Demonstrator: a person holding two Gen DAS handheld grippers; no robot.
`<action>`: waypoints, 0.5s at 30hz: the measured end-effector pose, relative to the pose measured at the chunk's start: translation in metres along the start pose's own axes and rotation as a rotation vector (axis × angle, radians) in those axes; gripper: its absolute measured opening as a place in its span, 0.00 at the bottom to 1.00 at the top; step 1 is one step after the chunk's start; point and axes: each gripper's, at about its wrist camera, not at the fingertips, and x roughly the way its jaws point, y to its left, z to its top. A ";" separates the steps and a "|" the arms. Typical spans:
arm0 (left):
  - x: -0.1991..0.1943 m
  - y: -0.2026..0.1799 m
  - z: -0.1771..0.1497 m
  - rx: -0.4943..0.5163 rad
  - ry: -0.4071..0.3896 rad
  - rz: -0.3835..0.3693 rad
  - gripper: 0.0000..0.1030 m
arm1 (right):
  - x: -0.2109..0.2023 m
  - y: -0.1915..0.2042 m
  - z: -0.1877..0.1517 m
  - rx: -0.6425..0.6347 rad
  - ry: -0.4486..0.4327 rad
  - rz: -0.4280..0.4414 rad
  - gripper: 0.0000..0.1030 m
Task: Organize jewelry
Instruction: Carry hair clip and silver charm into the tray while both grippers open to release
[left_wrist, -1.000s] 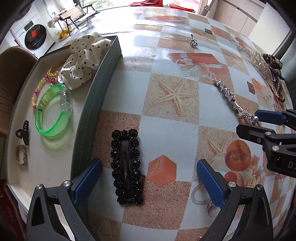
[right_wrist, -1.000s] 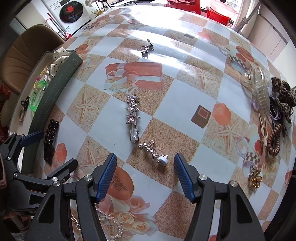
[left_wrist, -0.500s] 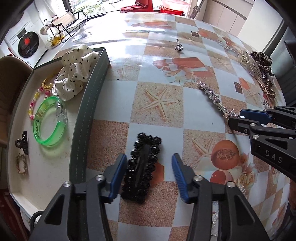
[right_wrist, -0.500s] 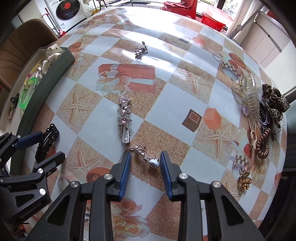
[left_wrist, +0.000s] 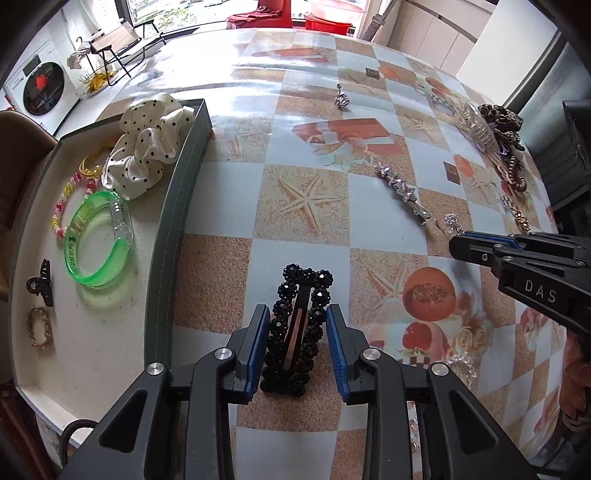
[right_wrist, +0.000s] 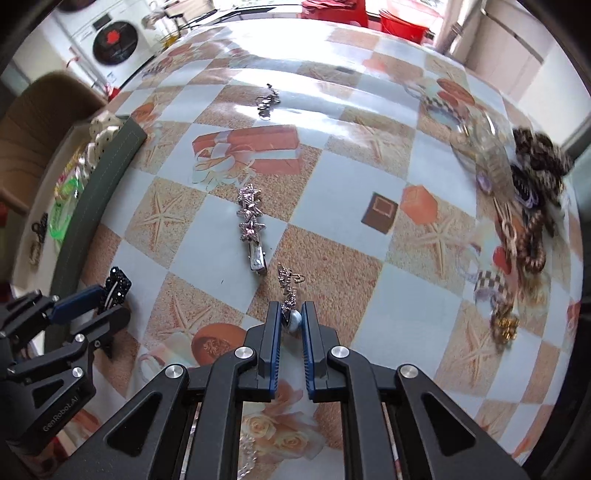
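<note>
Nearest the left wrist camera, the left gripper (left_wrist: 297, 343) has its fingers closing around the black beaded hair clip (left_wrist: 297, 325), which lies on the counter (left_wrist: 229, 206) just beside the tray's green wall; the blue pads look to be at its sides, one perhaps just shy of touching. The right gripper (right_wrist: 291, 325) is likewise closing, its fingers narrow on the pale bead end of a small crystal earring (right_wrist: 290, 295) — the chain trails out ahead of the tips.

So two pieces are being picked up, neither yet lifted clear as far as one can judge.

Just beyond, the silver star hair clip (right_wrist: 251, 221) waits on the counter, and further off a small silver charm (right_wrist: 266, 101). At the far right edge sits a heap (right_wrist: 524, 192) of clear claw clips, leopard scrunchie and coil ties — all untouched.

The tray (left_wrist: 173, 229) already holds a green bangle (left_wrist: 98, 240), a beaded bracelet, a polka-dot scrunchie (left_wrist: 147, 147), a small black claw clip and a little ring of beads. Roughly a third is done; most remains.
</note>
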 end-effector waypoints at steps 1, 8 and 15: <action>-0.003 0.000 0.000 0.003 -0.005 -0.004 0.34 | -0.002 -0.004 -0.002 0.027 0.002 0.018 0.11; -0.027 0.003 0.003 0.016 -0.039 -0.034 0.34 | -0.019 -0.013 -0.018 0.145 0.002 0.083 0.11; -0.050 0.013 0.004 0.013 -0.078 -0.055 0.34 | -0.037 -0.003 -0.021 0.178 -0.015 0.113 0.11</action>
